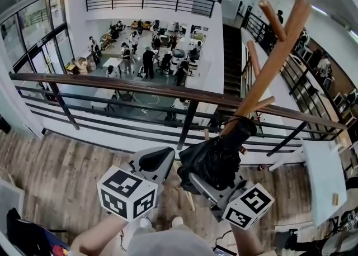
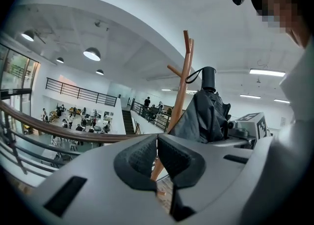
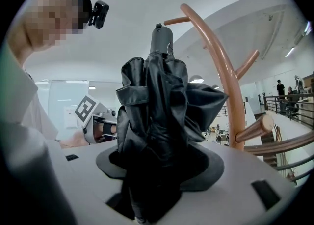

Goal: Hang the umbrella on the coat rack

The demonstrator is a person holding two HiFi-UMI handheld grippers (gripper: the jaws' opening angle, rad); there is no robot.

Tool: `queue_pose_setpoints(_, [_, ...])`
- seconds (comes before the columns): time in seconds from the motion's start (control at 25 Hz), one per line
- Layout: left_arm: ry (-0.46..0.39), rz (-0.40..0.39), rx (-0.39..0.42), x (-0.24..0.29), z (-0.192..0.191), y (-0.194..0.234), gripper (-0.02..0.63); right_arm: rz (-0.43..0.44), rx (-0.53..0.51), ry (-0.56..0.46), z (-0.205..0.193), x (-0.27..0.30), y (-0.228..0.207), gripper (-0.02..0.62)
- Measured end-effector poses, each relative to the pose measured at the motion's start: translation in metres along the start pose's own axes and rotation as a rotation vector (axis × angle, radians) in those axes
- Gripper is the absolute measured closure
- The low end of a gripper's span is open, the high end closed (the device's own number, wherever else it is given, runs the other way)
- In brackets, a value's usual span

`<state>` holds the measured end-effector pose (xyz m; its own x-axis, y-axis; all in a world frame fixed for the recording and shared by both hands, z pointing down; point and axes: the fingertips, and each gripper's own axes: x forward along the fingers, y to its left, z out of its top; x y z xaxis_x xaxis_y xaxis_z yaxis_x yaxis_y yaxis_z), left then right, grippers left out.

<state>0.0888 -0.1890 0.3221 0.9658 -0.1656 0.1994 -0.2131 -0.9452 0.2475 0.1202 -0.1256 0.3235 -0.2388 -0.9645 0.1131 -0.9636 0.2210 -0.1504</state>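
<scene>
A folded black umbrella (image 1: 215,157) stands upright in my right gripper (image 1: 215,181), whose jaws are shut on its lower bundle of fabric. In the right gripper view the umbrella (image 3: 154,116) fills the middle, its handle and loop end at the top. The wooden coat rack (image 1: 274,59) rises just beyond it, its pole (image 3: 222,76) and a lower peg (image 3: 255,129) to the right of the umbrella. My left gripper (image 1: 159,160) is beside the umbrella on the left, shut and holding nothing (image 2: 156,143). From there the umbrella (image 2: 203,113) hangs close in front of the rack (image 2: 182,81).
A wood-topped metal railing (image 1: 140,90) runs across just behind the rack, with a drop to a lower hall full of people beyond. A white table (image 1: 324,182) stands at the right on the plank floor (image 1: 56,176). The person's body is close behind both grippers.
</scene>
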Motion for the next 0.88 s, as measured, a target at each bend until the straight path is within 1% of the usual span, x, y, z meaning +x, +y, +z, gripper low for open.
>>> queue_pose_setpoints(0.16, [-0.013, -0.025, 0.039, 0.001, 0.016, -0.006, 0.581, 0.03, -0.034, 0.004, 0.015, -0.003, 0.003, 0.304])
queue_pose_setpoints(0.32, [-0.028, -0.014, 0.056, -0.001, 0.019, -0.003, 0.581, 0.025, -0.06, 0.007, 0.019, -0.001, 0.006, 0.304])
queue_pose_setpoints(0.4, [-0.035, -0.01, 0.075, -0.004, 0.025, -0.006, 0.58, 0.024, -0.058, 0.005, 0.025, -0.002, 0.01, 0.304])
queue_pose_setpoints(0.6, [-0.048, -0.021, 0.049, -0.006, 0.043, -0.014, 0.581, 0.048, -0.026, -0.019, 0.05, -0.009, 0.014, 0.304])
queue_pose_setpoints(0.76, [-0.033, -0.025, 0.075, -0.011, 0.042, -0.005, 0.58, 0.058, -0.021, -0.034, 0.061, 0.002, 0.02, 0.304])
queue_pose_setpoints(0.88, [-0.032, -0.031, 0.068, -0.012, 0.045, -0.005, 0.58, 0.062, -0.026, -0.044, 0.073, 0.004, 0.021, 0.304])
